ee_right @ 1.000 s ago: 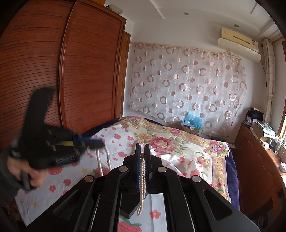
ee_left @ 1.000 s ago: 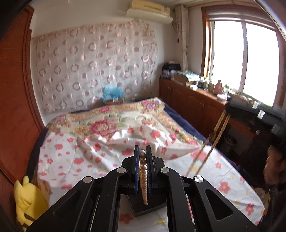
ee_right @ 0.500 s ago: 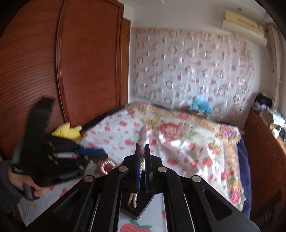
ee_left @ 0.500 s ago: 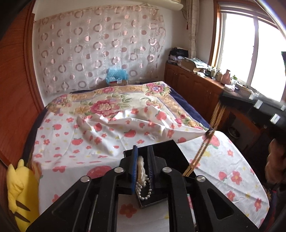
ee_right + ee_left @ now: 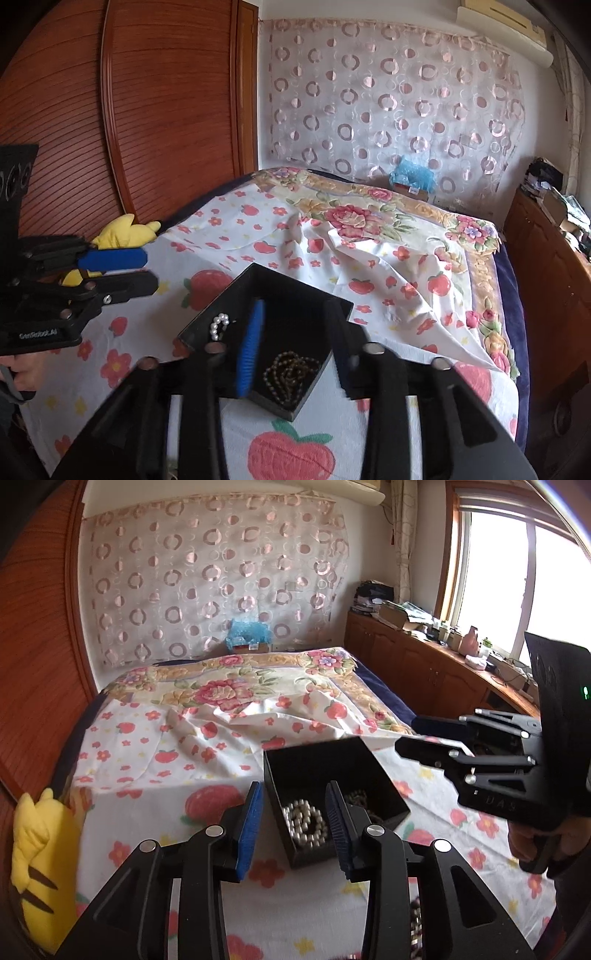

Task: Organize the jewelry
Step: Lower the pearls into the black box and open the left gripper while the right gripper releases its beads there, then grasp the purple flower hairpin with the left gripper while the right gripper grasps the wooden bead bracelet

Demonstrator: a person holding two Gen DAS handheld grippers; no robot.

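Just ahead of the left claw (image 5: 293, 819), whose blue pads stand wide and hold nothing, the black box (image 5: 369, 768) sits on the bed (image 5: 147, 760); the pearl strand (image 5: 304, 821) lies coiled inside, right between the fingers. Something beaded, cut off at the lower edge, lies on the bed beneath that claw.

Below the right claw (image 5: 295, 343), also spread wide and empty, a bronze chain (image 5: 291, 371) lies heaped in the same box, nearer this claw; only a loop of pearls shows past its left finger.

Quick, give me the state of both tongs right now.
Left tongs: open, holding nothing; pearl necklace lies in the black box.
Right tongs: open, holding nothing; dark bead necklace lies in the box.
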